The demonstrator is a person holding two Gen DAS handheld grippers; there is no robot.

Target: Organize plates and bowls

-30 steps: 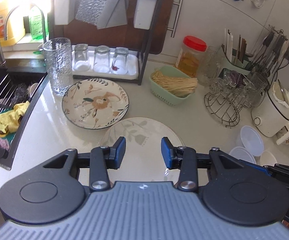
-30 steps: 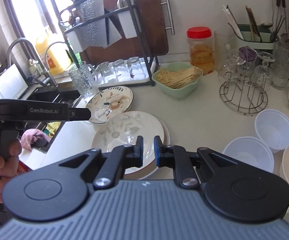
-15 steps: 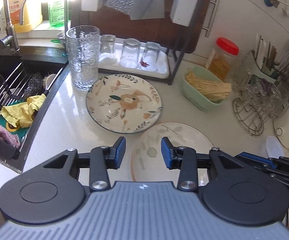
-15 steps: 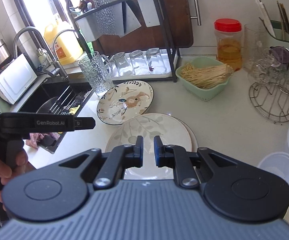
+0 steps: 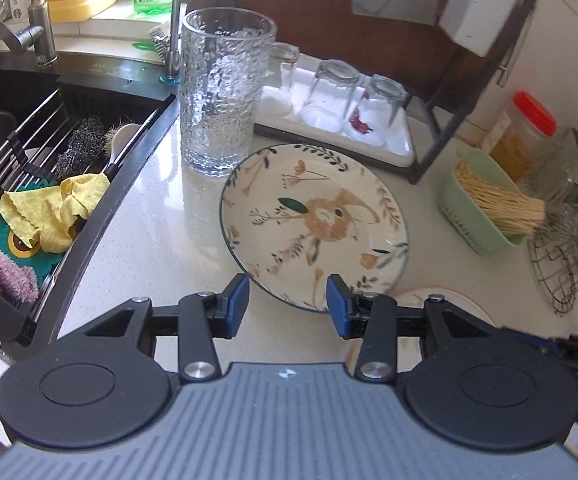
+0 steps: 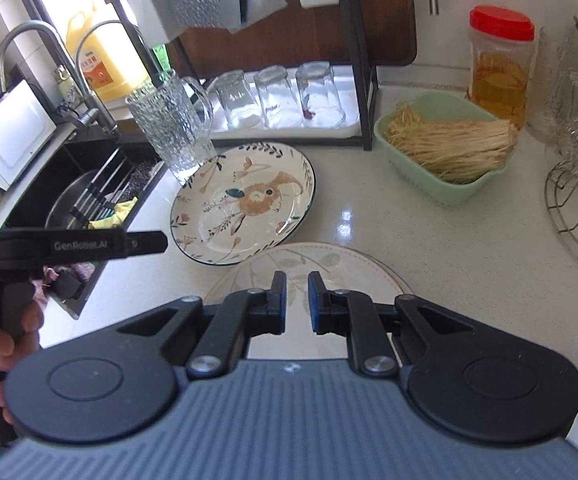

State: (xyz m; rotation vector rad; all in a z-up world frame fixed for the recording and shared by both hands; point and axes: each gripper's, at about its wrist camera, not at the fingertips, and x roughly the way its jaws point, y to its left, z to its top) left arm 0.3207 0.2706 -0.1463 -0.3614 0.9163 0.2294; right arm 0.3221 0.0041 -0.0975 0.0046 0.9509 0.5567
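Spreading its jaws as it comes over the near rim, your left tool (image 5: 288, 304) has nothing between its blue pads yet; the rabbit plate (image 5: 315, 224) lies flat on the desk (image 5: 157, 236) straight ahead of it, its nearest edge just in front of the fingertips. That is the relation your next move likely turns on: the rim runs crosswise to the tool's line, so the pads would have to pass above and below the edge, which calls for a roll of the wrist. Your right tool (image 6: 297, 302) is pressed nearly together and empty, hanging over the pale leaf plate (image 6: 329, 264), which sits just beside the rabbit plate, toward you. A tall textured glass (image 5: 225, 96) stands close to the rabbit plate's far-left edge, so watch it as you lift.
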